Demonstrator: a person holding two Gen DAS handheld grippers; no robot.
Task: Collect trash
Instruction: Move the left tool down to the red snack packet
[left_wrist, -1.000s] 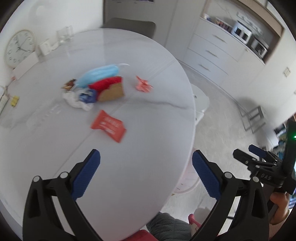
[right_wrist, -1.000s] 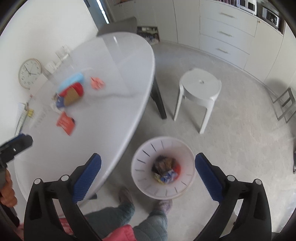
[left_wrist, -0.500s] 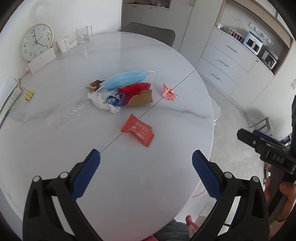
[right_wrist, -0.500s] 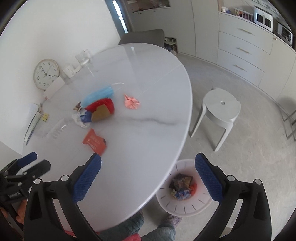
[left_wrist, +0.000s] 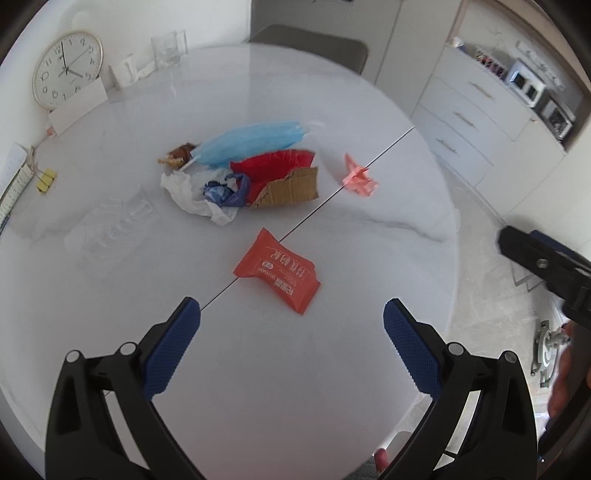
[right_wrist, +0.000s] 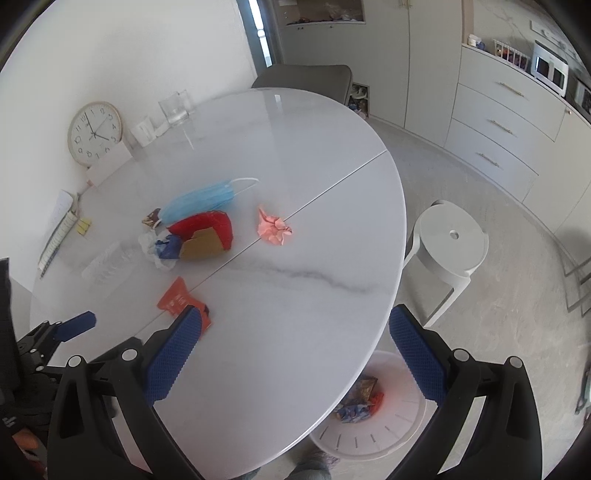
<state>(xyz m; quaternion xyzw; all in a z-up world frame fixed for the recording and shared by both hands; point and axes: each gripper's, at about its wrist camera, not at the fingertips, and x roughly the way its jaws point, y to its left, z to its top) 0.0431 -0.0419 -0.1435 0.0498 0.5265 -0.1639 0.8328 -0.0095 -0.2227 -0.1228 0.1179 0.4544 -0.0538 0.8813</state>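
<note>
Trash lies on a round white marble table (left_wrist: 332, 369) (right_wrist: 295, 332). An orange snack packet (left_wrist: 277, 271) (right_wrist: 177, 299) is nearest, just ahead of my open, empty left gripper (left_wrist: 291, 336). Farther off sits a heap: blue face mask (left_wrist: 251, 142) (right_wrist: 201, 201), red wrapper (left_wrist: 273, 164), torn cardboard (left_wrist: 291, 188) (right_wrist: 201, 245), white and blue plastic (left_wrist: 207, 192). A pink crumpled paper (left_wrist: 358, 177) (right_wrist: 273, 227) lies apart. My right gripper (right_wrist: 295, 343) hangs open and empty over the table's near edge. A white bin (right_wrist: 384, 424) with trash stands on the floor beneath.
A clear plastic tray (left_wrist: 110, 229) lies left of the heap. A wall clock (left_wrist: 66, 68), glasses (left_wrist: 168, 48) and a notebook (right_wrist: 59, 229) line the far left rim. A white stool (right_wrist: 450, 243) and grey chair (right_wrist: 306, 79) stand by the table. Cabinets (right_wrist: 506, 125) fill the right.
Both grippers have swung up from the floor and bin side toward the table; the trash now sits closer and more central. Both stay open and empty.
</note>
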